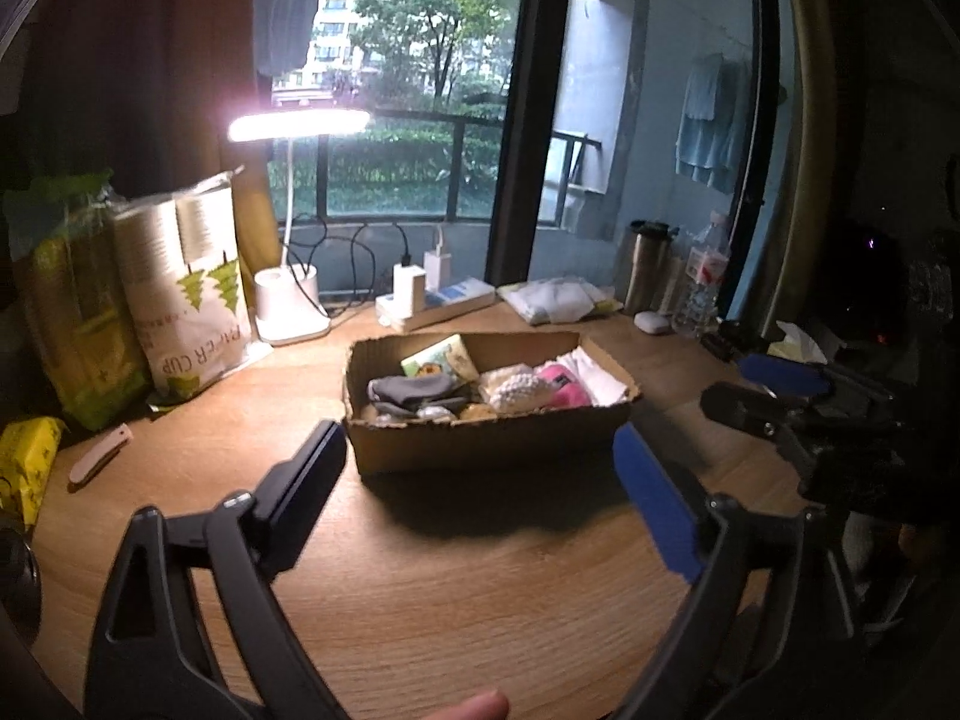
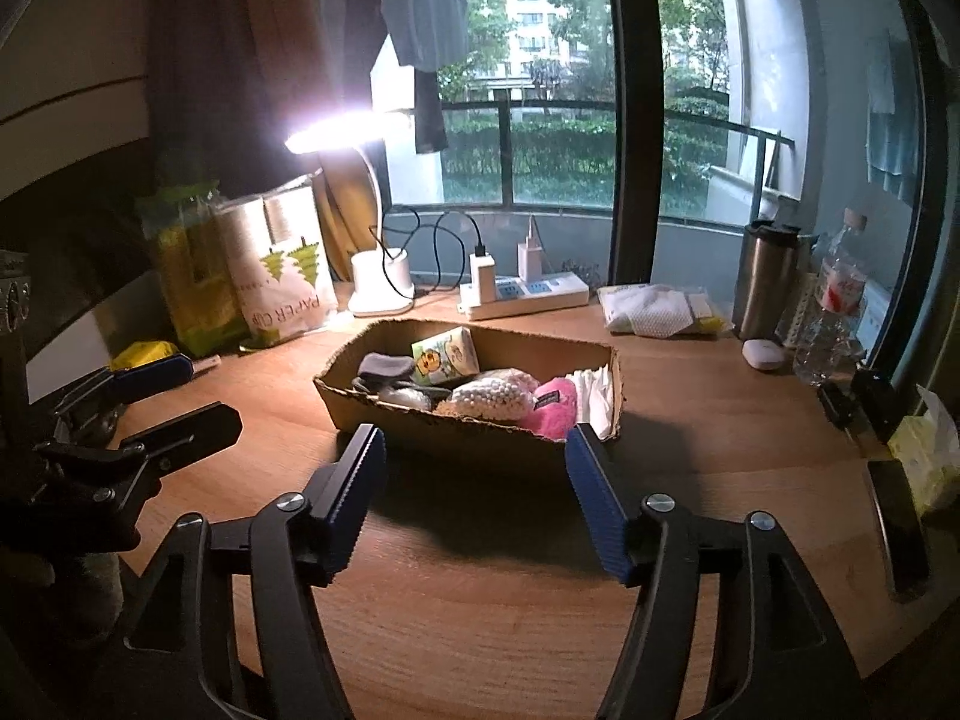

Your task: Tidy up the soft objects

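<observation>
A shallow cardboard box [image 1: 492,438] [image 2: 420,429] stands on the wooden desk. It holds grey socks [image 1: 414,393] [image 2: 387,367], a green tissue pack [image 1: 438,357] [image 2: 447,351], a bag of white beads [image 1: 519,390] [image 2: 492,399], a pink plush [image 1: 564,387] [image 2: 549,402] and white cloth [image 1: 594,375] [image 2: 594,393]. My left gripper [image 1: 480,450] hangs open just short of the box's near wall, nothing between its fingers. In the right wrist view my right gripper [image 2: 474,450] is likewise open and empty in front of the box. Each gripper shows at the edge of the other's view.
A lit desk lamp [image 1: 294,306] [image 2: 381,282], a paper-cup bag [image 1: 192,306] [image 2: 282,276], a power strip [image 1: 441,303] [image 2: 528,294], a steel tumbler [image 2: 768,279], a water bottle [image 2: 834,312], a white packet [image 1: 558,297] and a yellow pack [image 1: 27,462] ring the desk. A fingertip [image 1: 474,708] shows below.
</observation>
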A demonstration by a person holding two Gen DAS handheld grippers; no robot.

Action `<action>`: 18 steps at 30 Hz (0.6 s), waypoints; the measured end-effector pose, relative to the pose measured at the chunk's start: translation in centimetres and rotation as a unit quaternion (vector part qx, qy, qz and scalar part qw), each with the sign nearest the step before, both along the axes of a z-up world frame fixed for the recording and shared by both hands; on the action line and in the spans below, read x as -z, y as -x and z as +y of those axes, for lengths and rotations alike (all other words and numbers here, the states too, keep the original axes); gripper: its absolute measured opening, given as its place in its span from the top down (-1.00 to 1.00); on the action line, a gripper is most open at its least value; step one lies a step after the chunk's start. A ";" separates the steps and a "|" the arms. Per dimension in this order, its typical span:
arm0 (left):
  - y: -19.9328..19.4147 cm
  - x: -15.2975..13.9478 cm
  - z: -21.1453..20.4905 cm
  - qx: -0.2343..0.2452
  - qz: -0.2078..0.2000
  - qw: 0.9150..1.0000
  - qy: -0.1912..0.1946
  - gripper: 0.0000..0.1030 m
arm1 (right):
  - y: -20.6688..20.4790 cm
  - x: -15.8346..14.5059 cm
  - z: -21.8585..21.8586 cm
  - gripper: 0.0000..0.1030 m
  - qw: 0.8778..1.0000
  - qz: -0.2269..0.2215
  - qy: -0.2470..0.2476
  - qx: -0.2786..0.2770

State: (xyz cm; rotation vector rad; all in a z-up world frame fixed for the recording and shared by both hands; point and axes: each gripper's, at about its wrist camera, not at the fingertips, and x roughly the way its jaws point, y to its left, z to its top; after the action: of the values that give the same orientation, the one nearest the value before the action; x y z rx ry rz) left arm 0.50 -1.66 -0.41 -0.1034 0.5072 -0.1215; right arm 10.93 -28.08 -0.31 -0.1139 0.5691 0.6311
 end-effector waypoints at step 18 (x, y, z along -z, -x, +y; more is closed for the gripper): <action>2.2 -7.5 -0.6 -0.006 -0.085 0.996 -0.018 -0.98 | 2.7 -6.4 -2.0 -0.90 0.995 -0.093 -0.020 0.034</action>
State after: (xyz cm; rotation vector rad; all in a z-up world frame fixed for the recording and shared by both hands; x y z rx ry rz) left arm -1.71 -2.23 7.09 -0.0605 0.3380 -0.1090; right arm 8.28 -30.12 6.08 -0.1136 0.3792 0.5588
